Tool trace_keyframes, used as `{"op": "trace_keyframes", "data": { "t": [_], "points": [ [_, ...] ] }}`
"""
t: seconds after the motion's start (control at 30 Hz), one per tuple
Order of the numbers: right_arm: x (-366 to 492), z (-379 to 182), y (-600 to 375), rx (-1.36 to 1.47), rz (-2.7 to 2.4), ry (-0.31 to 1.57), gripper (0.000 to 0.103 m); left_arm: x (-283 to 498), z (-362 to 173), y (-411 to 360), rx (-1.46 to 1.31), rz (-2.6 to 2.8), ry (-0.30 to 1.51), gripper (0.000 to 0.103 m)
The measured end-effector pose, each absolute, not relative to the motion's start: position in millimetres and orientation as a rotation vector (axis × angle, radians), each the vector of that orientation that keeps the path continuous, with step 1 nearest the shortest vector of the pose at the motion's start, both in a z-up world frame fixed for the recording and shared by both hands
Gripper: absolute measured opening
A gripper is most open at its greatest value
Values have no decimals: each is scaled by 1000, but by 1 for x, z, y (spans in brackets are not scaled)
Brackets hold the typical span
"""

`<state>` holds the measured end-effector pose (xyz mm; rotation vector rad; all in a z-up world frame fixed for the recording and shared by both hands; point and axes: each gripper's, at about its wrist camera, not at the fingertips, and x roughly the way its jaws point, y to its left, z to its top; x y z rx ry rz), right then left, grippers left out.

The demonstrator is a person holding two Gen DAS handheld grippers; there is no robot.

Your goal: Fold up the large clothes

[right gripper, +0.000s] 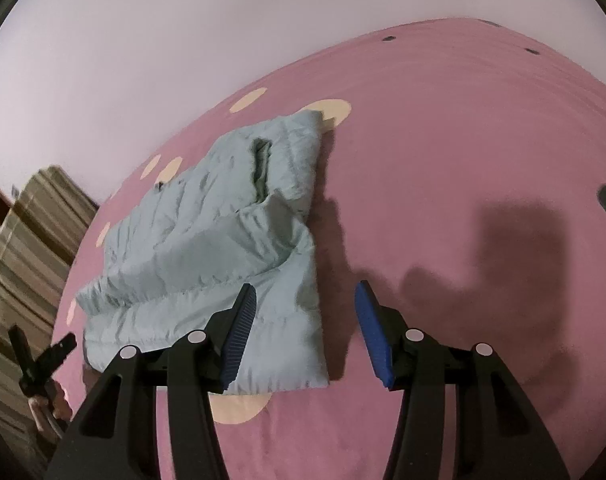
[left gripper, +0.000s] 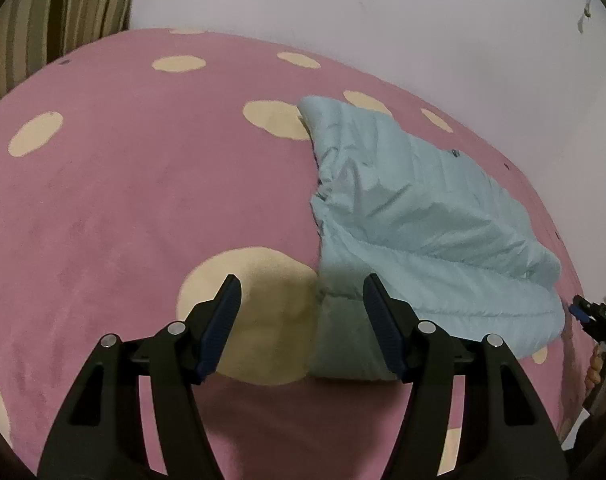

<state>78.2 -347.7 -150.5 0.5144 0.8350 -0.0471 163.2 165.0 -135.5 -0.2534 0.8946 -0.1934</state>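
A light blue quilted jacket [left gripper: 415, 208] lies folded into a bundle on the pink bed cover [left gripper: 123, 200]. My left gripper [left gripper: 301, 280] is open, hovering over the jacket's near left corner, which lies in shadow below the fingers without touching the pads. In the right wrist view the jacket [right gripper: 207, 240] spreads to the left, its near right corner under my open right gripper [right gripper: 306, 285]; nothing is pinched. Each view catches the other gripper at its edge: the right gripper [left gripper: 583, 312] and the left gripper [right gripper: 43, 336], also open, held by a hand.
The pink cover [right gripper: 443, 160] carries cream spots and a few small dark dots. A striped cushion [left gripper: 63, 12] sits at the bed's far left end, seen again as the striped cushion [right gripper: 31, 240]. A pale wall [left gripper: 383, 20] runs behind the bed.
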Motion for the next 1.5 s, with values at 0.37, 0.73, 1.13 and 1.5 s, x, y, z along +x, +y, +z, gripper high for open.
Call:
{"op": "trace_keyframes", "data": {
  "t": [0.37,0.73,1.13,1.5],
  "points": [
    [137,-167,-338,407,17,863,64,207,-144,134,-203,-279,931,67],
    [159,-183,-334,366,57,910,48,245,-154,120,-171,-368,973,39],
    [133,-152,-314,283,-12,813,10,216,-114,104,-46,-305,830,4],
    [135,-92,-311,256,-26,684,6,207,-45,94,15,-242,645,3]
  ]
}}
